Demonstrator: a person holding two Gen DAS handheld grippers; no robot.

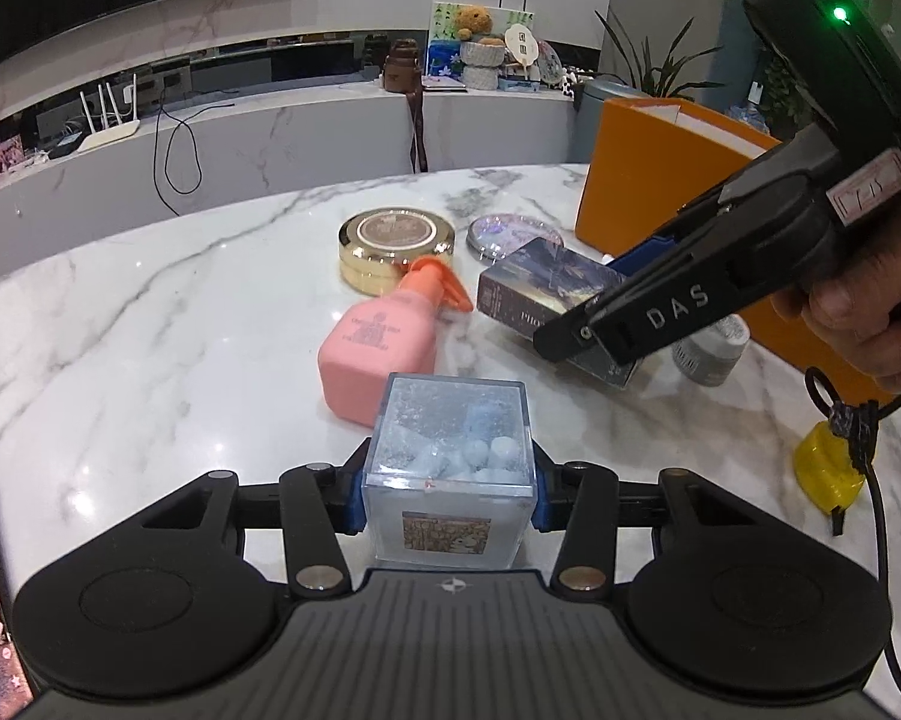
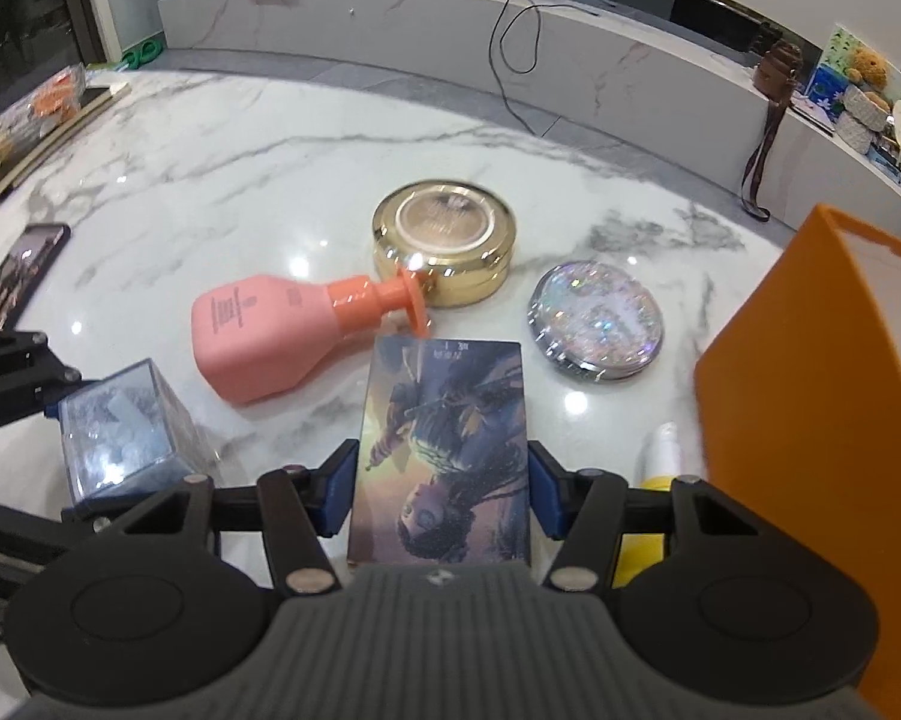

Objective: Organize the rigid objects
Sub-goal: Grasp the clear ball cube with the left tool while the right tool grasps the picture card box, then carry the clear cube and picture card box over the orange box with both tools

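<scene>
My left gripper [image 1: 449, 483] is shut on a clear plastic cube [image 1: 450, 462] with pale blue pieces inside, held just above the marble table; the cube also shows in the right wrist view [image 2: 120, 432]. My right gripper [image 2: 441, 480] is shut on a dark illustrated box [image 2: 441, 444], which also shows in the left wrist view [image 1: 546, 288]. A pink pump bottle [image 2: 258, 342] lies on its side beside a gold round tin [image 2: 441, 246]. A glittery round compact [image 2: 594, 324] lies to the right.
An open orange box [image 2: 810, 420] stands at the right, also in the left wrist view [image 1: 660, 180]. A white-capped grey jar [image 1: 711, 351] and a yellow object [image 1: 825, 471] lie near it. A phone [image 2: 21, 270] lies at the left on the marble table [image 2: 210, 192].
</scene>
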